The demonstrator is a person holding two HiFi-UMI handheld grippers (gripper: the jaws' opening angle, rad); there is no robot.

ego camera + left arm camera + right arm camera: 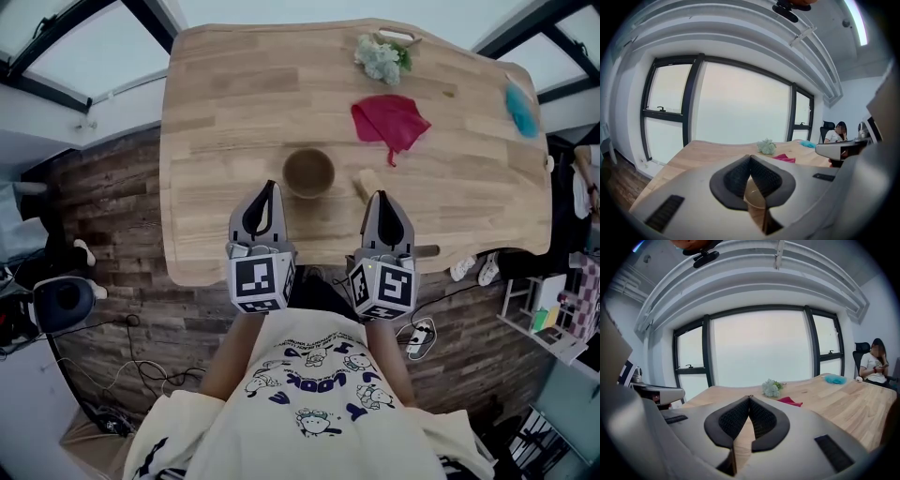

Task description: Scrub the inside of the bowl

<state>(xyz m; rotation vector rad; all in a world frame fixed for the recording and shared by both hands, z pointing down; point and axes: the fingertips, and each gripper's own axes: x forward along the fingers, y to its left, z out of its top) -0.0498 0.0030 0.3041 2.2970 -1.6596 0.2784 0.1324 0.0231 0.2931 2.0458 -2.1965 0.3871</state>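
Left gripper point(269, 191): jaws clenched tip to tip, nothing between them. Its own view shows the pads meeting, with the bowl point(755, 196) visible through the gap below them.
Right gripper point(382, 197): also clenched and empty.
The 2 grippers are side by side over the near edge of the table point(211, 112), both angled slightly down. This reads as a ready stance, with no grasp begun.

Bowl point(308, 172): just ahead of the left gripper's tip, a little to its right, apart from it. It stands upright with its mouth up, so the inside is open to a tool from above.
Small tan block point(365, 182): just ahead of the right gripper's tip, on its left. It may be the scrubber, but I cannot tell.
Judgement: this layout suits the right gripper taking the tool while the left steadies the bowl.

Further ahead of the right gripper are a red cloth point(389, 120), then a pale green tuft point(380, 58). A teal thing point(520, 108) lies far to its right. None of these is near the work.
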